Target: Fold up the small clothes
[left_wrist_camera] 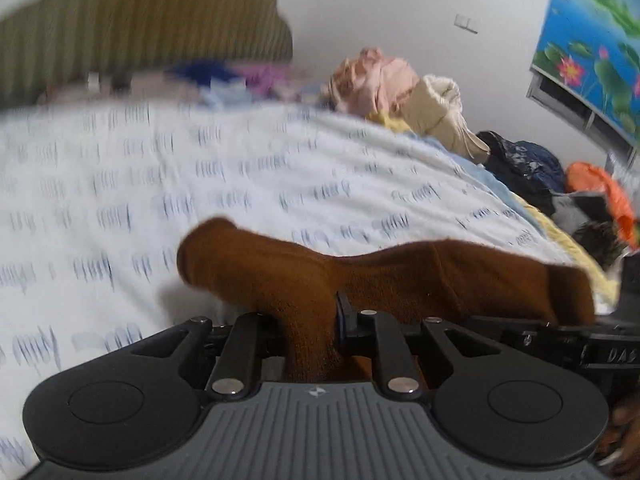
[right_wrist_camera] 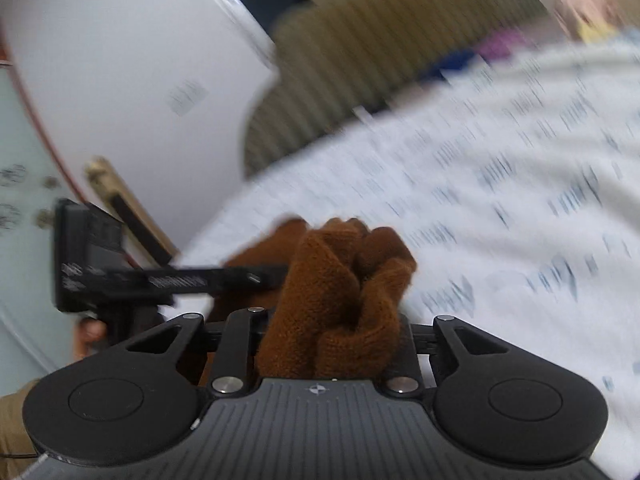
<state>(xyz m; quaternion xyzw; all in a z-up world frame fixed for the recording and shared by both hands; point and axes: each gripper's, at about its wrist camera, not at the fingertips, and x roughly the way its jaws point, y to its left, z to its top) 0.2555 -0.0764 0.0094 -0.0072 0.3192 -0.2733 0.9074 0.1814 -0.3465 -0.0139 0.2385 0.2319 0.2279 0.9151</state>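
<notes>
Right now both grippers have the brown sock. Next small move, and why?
Probably lower it onto the bedsheet and lay it flat. The left gripper pinches the brown sock mid-length, the right gripper clamps a bunched end, and the sock hangs above the sheet, so no fold can start yet.

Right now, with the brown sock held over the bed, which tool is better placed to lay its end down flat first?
Left, probably. The left tool pinches the sock where it spreads long; the right tool grips a bunched end.
</notes>
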